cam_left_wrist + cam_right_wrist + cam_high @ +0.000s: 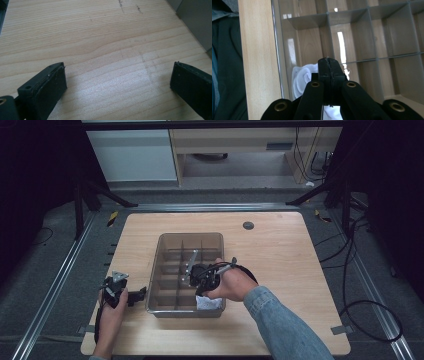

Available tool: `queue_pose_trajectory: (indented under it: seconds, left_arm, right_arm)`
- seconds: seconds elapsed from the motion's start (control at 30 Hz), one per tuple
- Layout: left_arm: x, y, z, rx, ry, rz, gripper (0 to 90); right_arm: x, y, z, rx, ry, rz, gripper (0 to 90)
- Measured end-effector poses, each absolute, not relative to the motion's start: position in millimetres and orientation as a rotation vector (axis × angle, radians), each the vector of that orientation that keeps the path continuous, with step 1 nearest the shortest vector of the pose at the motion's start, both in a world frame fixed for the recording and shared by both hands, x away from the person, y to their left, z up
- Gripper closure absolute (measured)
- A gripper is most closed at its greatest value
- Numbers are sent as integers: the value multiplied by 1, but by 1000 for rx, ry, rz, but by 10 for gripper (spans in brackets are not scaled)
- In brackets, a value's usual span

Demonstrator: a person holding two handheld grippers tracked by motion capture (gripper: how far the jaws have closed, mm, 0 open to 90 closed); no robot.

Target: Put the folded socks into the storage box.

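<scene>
Organizer box (165,270): R gripper (329,65) jaws together above cloth (303,77); L gripper (117,82) jaws apart.

Your high view is dim and soft, dark at both side edges, with the table (280,250) lit from above. Between your left gripper's (117,82) fingers the wood shows a pale sheen. Just beyond your right gripper's (329,66) fingertips, glare streaks the organizer's (312,21) glossy dividers; the near jaws blur slightly.
</scene>
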State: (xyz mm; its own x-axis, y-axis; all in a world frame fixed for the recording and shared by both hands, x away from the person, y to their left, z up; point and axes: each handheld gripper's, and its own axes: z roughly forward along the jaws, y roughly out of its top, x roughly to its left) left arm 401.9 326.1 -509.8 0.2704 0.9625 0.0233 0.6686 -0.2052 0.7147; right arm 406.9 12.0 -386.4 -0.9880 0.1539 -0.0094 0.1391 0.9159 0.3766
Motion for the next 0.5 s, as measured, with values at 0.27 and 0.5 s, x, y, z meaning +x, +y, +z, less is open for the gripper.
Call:
queue_pose_trajectory:
  seconds: [0.27, 0.5]
  left_arm:
    - [402, 326, -510, 1957, 1465, 643, 0]
    - [402, 326, -510, 1956, 1466, 643, 0]
  right_arm:
    - [407, 15, -404, 217, 3039, 494, 900]
    - [405, 12, -412, 240, 3037, 471, 900]
